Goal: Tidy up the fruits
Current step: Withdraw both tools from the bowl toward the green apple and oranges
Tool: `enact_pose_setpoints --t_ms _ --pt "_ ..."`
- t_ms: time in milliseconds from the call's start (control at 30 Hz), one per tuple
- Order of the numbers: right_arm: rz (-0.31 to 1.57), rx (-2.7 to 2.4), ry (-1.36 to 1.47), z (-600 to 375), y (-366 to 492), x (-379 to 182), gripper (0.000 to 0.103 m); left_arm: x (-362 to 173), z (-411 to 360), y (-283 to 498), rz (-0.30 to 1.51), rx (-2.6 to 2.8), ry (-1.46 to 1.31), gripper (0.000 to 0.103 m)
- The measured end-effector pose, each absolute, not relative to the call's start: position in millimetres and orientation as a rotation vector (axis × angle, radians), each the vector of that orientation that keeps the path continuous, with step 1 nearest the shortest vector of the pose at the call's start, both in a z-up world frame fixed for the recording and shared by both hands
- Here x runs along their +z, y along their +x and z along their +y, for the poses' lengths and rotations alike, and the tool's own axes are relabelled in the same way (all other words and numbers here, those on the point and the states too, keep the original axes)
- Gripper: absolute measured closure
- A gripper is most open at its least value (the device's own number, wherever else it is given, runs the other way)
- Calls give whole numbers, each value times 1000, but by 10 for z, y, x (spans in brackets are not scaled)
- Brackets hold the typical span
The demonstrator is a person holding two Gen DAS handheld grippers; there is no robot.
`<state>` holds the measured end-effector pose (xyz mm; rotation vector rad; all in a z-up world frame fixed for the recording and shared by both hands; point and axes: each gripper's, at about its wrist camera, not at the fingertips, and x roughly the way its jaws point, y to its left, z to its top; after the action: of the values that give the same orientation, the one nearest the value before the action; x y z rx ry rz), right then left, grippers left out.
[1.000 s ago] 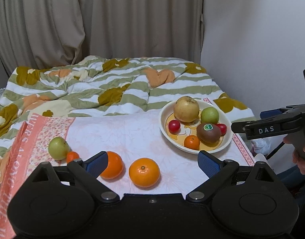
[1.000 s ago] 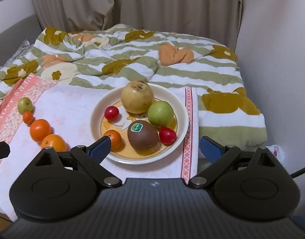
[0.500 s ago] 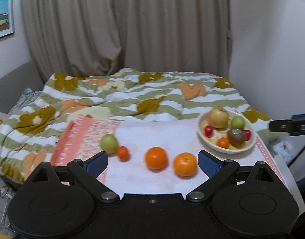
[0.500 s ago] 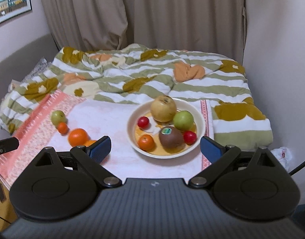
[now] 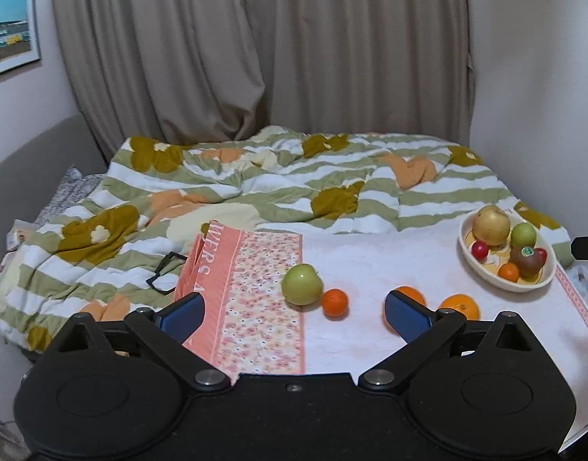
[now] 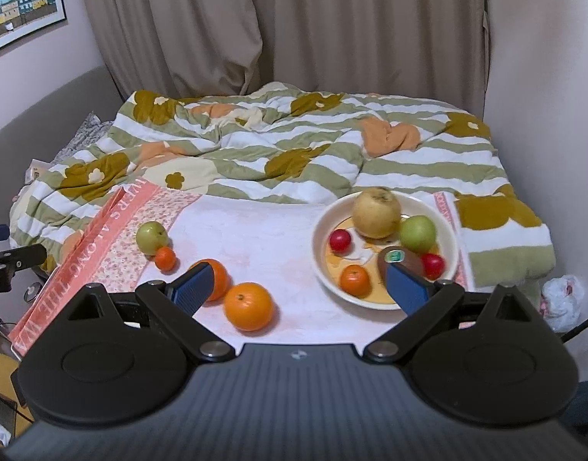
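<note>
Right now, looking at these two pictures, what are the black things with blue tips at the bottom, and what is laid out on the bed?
Those black shapes are two hand-held grippers, one in each of a person's hands. Each carries a camera that looks forward along its two blue-padded fingers.

One picture comes from the left gripper, the other from the right gripper. Both stand open and hold nothing.

On the bed lies a pale towel over a striped quilt. Loose on the towel are a green apple, a small tangerine touching it, and two oranges. To the right a white bowl holds a yellow pear, a second green apple, a kiwi, another small tangerine and two small red fruits.
</note>
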<state>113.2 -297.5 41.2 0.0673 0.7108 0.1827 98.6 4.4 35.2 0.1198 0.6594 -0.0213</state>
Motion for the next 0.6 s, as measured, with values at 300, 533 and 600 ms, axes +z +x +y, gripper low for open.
enact_pose_setpoints --t_ms 300,533,600 --pt "747 148 59 -2400 1352 154 0 139 489 1642 741 -172 182 1" --pt "788 117 48 -2003 1590 -71 0 -109 659 2261 794 -321 244 1" --pt "799 108 42 -1890 1651 -143 0 -205 660 2420 804 -369 273 1"
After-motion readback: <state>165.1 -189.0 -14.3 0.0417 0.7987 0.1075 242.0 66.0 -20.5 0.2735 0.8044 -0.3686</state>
